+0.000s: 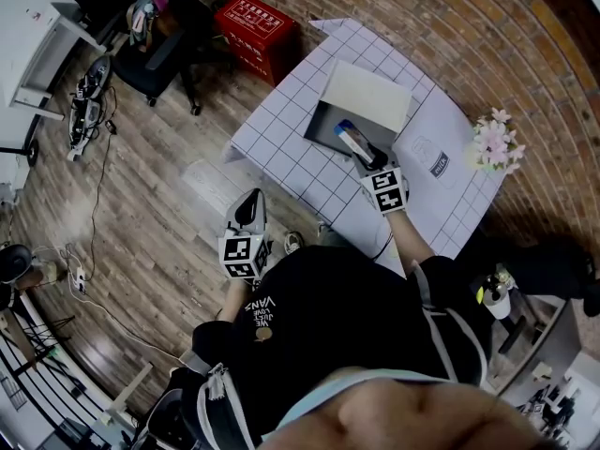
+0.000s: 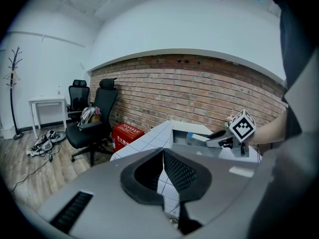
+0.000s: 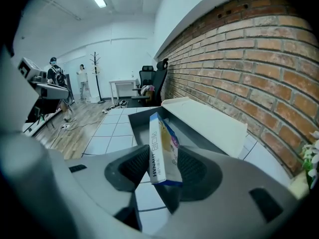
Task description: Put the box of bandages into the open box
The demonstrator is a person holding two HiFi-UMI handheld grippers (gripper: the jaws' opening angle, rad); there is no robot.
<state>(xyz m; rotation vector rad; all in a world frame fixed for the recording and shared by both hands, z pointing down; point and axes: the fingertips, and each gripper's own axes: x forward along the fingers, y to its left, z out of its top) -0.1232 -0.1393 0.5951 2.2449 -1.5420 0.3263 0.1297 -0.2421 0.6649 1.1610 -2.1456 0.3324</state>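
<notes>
Right claw (image 3: 160, 167) spread – bandage box (image 3: 162, 143) (tilted) between – at open box (image 3: 209, 123).

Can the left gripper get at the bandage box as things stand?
Probably not without a long reach. The left gripper hangs shut off the near edge of the table, while the bandage box is across the table at the open box, with the right gripper's jaws flanking both its sides.

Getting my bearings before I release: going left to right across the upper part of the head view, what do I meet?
office chair → red crate → open box → flowers
</notes>
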